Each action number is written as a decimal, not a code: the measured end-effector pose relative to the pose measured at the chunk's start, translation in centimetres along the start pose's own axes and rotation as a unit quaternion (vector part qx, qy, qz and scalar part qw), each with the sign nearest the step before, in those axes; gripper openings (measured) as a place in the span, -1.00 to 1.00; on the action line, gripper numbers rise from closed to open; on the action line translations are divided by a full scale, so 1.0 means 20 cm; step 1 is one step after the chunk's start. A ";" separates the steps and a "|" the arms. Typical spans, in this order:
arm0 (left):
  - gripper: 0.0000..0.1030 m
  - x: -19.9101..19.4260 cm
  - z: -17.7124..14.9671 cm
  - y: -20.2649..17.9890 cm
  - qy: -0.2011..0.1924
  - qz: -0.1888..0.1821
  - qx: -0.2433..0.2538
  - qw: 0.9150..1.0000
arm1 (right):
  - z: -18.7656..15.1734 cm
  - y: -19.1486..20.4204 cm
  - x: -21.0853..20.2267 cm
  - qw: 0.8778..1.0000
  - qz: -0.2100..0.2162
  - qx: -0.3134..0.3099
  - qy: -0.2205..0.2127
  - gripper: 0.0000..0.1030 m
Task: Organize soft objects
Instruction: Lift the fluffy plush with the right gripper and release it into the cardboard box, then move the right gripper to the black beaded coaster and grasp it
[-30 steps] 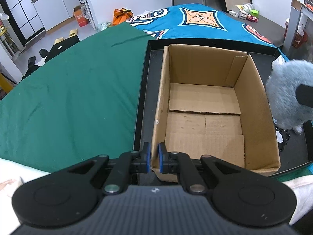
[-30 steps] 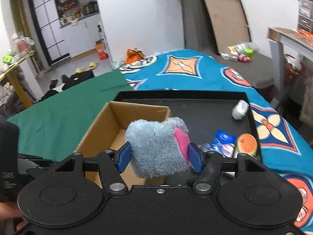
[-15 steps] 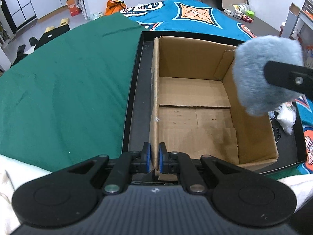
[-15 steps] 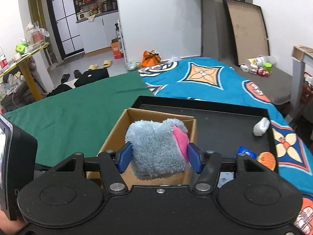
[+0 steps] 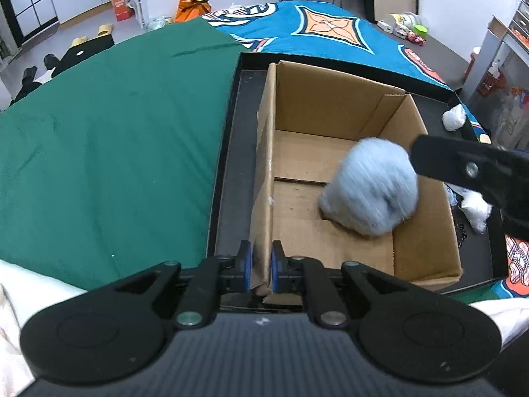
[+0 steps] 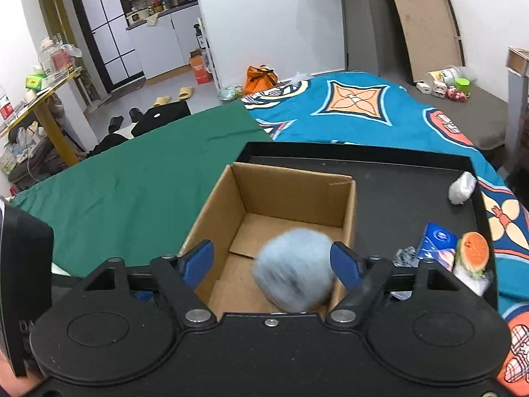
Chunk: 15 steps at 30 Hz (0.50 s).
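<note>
An open cardboard box (image 5: pixel 426 251) stands in a black tray (image 5: pixel 231 165). My left gripper (image 5: pixel 261 266) is shut on the box's near left corner. A fluffy blue plush (image 5: pixel 370 188) is blurred inside the box near its right wall; it also shows in the right wrist view (image 6: pixel 294 278). My right gripper (image 6: pixel 272 261) is open above the box (image 6: pixel 215 215), with its fingers apart on either side of the plush and not touching it. One right finger (image 5: pixel 463 168) shows in the left wrist view.
On the tray (image 6: pixel 413 198) right of the box lie a white bundle (image 6: pixel 462 188), a blue packet (image 6: pixel 436 241), an orange-topped soft toy (image 6: pixel 474 254) and white soft bits (image 5: pixel 476 208). Green cloth (image 5: pixel 115 132) covers the left, blue patterned cloth (image 6: pixel 363 106) the back.
My right gripper moved over the box and opened, letting go of the blue plush, which has dropped into the box. My left gripper has kept its hold on the box corner.
</note>
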<state>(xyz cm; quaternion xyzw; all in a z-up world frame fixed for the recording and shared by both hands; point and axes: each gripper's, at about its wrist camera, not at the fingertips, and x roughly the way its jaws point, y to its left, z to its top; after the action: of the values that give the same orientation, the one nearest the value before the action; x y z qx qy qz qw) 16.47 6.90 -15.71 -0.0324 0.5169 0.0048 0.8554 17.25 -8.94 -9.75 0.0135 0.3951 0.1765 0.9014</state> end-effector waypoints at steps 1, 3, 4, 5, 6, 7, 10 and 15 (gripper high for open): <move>-0.79 0.00 0.00 0.00 -0.001 0.005 0.003 1.000 | -0.01 -0.01 -0.01 1.000 -0.001 0.002 0.000 0.49; -0.76 -0.01 0.00 0.01 -0.002 0.006 -0.001 1.000 | -0.02 -0.03 -0.03 1.000 -0.008 0.001 0.001 0.49; -0.75 -0.01 0.00 0.01 -0.001 0.004 -0.004 1.000 | -0.04 -0.04 -0.04 1.000 -0.013 0.003 0.001 0.49; -0.72 -0.01 0.00 0.01 0.000 0.004 -0.007 1.000 | -0.05 -0.06 -0.05 1.000 -0.016 0.006 0.001 0.49; -0.68 -0.02 0.00 0.01 0.000 0.006 -0.007 1.000 | -0.05 -0.07 -0.06 1.000 -0.019 0.008 0.000 0.49; -0.65 -0.03 0.00 0.01 -0.001 0.010 -0.004 1.000 | -0.06 -0.09 -0.08 1.000 -0.022 0.011 -0.001 0.49; -0.49 -0.05 0.00 0.00 -0.004 0.017 0.001 1.000 | -0.08 -0.14 -0.12 0.999 -0.030 0.014 -0.006 0.49; -0.09 -0.07 0.02 -0.03 -0.009 0.030 0.012 0.999 | -0.09 -0.23 -0.17 0.999 -0.041 0.020 -0.012 0.48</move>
<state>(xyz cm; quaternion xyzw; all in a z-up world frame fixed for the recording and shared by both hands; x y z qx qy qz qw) 16.18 6.28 -14.24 -0.0067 0.5099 0.0244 0.8599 15.19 -14.48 -9.39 0.0171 0.3879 0.1315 0.9121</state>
